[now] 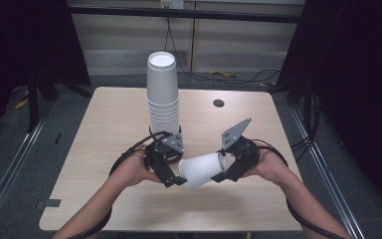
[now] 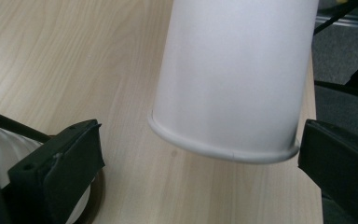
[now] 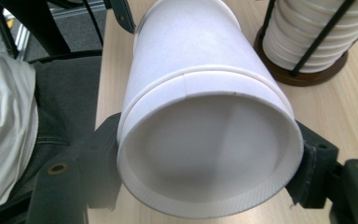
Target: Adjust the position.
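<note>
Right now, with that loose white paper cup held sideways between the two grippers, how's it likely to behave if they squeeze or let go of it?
The paper cup looks thin-walled and hollow, so it is probably light and could dent under a hard squeeze. The right gripper is shut on its bottom end. If dropped on its side onto the table, the tapered shape would likely roll in a curve.

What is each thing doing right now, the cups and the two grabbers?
Cup: tipped on its side, gripped at its bottom end.
Stack of cups: standing tall in its wire holder.
Right gripper: shut on the cup.
Left gripper: open, jaws either side of the cup's rim.
</note>
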Available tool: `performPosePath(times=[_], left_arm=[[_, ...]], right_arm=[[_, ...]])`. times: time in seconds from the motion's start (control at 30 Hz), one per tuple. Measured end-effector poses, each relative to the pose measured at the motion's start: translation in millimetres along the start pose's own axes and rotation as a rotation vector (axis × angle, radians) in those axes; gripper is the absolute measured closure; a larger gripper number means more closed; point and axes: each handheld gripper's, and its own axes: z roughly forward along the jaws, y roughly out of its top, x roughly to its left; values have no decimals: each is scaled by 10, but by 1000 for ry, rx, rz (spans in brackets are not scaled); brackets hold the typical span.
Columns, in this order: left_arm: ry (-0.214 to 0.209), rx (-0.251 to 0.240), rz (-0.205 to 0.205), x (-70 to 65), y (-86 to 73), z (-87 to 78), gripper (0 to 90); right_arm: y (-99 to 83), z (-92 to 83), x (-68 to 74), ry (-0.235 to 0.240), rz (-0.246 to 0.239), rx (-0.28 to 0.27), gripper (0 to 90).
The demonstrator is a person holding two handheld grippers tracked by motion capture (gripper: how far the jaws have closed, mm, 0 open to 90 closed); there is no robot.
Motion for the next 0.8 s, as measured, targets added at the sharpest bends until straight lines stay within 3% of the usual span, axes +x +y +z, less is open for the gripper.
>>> performPosePath(times=[0.33, 0.63, 0.8], left_arm=[[13, -53, -39, 14, -92, -18, 0], [6, -61, -97, 8, -195, 125, 0], [-4, -80, -105, 10, -216, 174, 0]], right_arm=[[-90, -56, -33, -22, 32, -6, 261], [-74, -82, -46, -22, 37, -42, 260], [-42, -69, -46, -25, 41, -47, 259]])
